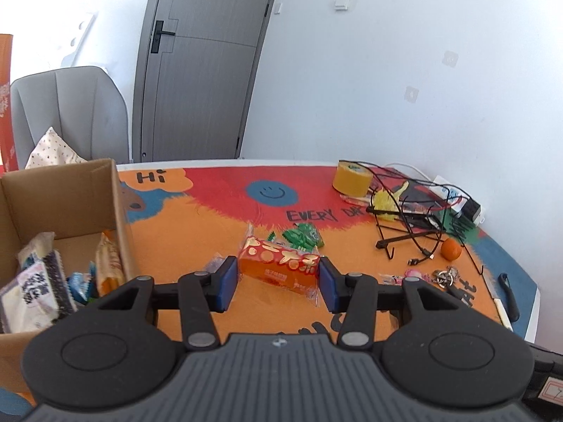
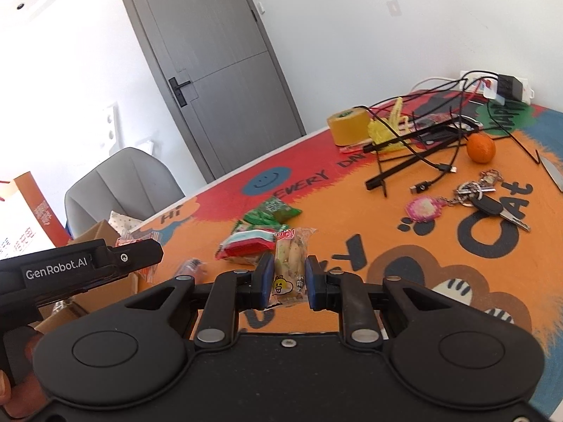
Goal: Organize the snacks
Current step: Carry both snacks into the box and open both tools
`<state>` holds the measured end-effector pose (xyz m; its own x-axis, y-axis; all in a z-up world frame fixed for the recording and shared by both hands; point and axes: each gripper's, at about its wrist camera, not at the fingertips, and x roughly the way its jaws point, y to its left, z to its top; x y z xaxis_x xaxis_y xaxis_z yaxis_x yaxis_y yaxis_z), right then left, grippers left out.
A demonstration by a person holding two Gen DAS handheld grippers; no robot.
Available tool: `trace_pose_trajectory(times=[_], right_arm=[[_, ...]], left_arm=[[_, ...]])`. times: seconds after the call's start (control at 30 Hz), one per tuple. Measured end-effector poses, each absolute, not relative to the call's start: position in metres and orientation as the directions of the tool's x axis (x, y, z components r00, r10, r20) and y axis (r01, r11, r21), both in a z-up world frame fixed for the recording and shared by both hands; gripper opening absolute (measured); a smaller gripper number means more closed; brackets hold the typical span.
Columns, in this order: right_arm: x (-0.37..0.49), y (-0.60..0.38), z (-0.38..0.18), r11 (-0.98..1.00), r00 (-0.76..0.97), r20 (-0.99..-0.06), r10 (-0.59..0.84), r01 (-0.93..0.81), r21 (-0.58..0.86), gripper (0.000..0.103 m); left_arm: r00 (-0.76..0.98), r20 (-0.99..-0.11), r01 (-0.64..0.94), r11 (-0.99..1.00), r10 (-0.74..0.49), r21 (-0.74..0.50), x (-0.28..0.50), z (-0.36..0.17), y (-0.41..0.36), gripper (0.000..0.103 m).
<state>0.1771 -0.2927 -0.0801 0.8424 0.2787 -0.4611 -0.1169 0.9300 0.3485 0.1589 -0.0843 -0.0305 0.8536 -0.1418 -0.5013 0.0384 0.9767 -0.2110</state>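
An orange-red snack packet is clamped between the blue pads of the left gripper, taken across its short width so that its printed face stays up and its ends hang free. It appears to be carried clear of the table mat. The cardboard box stands at nine o'clock from this gripper, open at the top. Several wrapped snacks already lie in it, which suggests that it is the collecting place and that this packet is meant to go there.

The right gripper is clenched on a slim clear packet of biscuits, gripped at its lower half with the length pointing ahead toward twelve o'clock; the narrow wrapper allows an almost fully closed hold.

Still loose on the mat, at eleven to twelve o'clock from the right gripper, are a red and teal packet and a green packet. These are judged to be the remaining snacks.

The keys, the orange fruit, the tape roll and the tangled cables are grouped at one to two o'clock, well apart from the snacks, and are presumably not to be sorted.
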Motion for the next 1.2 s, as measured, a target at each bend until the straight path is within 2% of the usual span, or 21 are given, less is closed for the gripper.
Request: trace_pose_trajectory(times=[0.53, 1.2], right_arm=[[0.179, -0.225, -0.045, 0.913, 0.842, -0.396, 0.366, -0.243, 0.327, 0.021], [0.195, -0.144, -0.026, 0.881, 0.800, -0.378, 0.466, -0.381, 0.281, 0.021]], left_arm=[[0.901, -0.433, -0.088, 0.965, -0.029, -0.248, 0.135, 0.000, -0.006, 0.047], [0.881, -0.459, -0.284, 0.905, 0.115, -0.317, 0.139, -0.007, 0.088, 0.048]])
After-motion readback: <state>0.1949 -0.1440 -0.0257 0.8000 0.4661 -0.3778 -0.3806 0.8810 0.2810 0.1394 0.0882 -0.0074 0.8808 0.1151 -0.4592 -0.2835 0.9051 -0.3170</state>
